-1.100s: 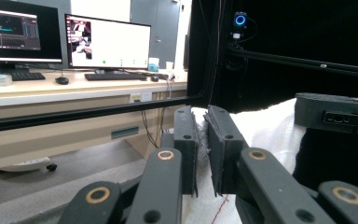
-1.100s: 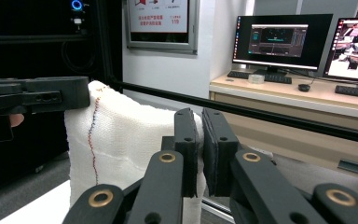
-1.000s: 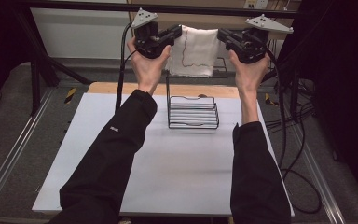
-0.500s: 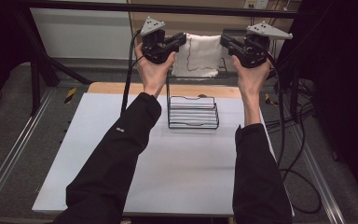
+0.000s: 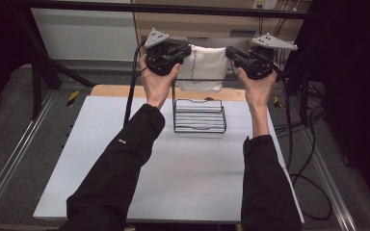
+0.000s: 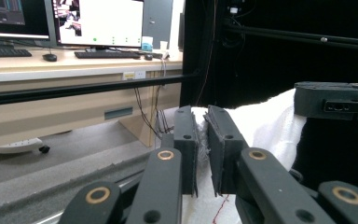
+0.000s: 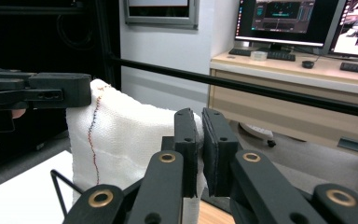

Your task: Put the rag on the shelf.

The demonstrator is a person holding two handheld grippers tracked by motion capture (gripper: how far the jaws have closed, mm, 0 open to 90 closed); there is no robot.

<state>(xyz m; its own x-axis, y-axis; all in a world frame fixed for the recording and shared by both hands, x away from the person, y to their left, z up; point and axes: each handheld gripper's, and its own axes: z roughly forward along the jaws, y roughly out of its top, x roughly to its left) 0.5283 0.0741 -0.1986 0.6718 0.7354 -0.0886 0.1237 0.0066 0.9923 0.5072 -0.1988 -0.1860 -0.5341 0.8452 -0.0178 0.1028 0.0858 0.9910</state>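
The left tool (image 5: 185,53) and the right tool (image 5: 231,54) each pinch a top corner of a white woven cloth (image 5: 204,67), stretched flat above a black wire rack (image 5: 199,114) on the pale worktop (image 5: 125,159).

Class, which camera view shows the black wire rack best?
The high view: the whole wire rack stands on the white table, below the white cloth held up by both grippers. The right gripper view catches just one wire corner. The left gripper view adds nothing clear of it.
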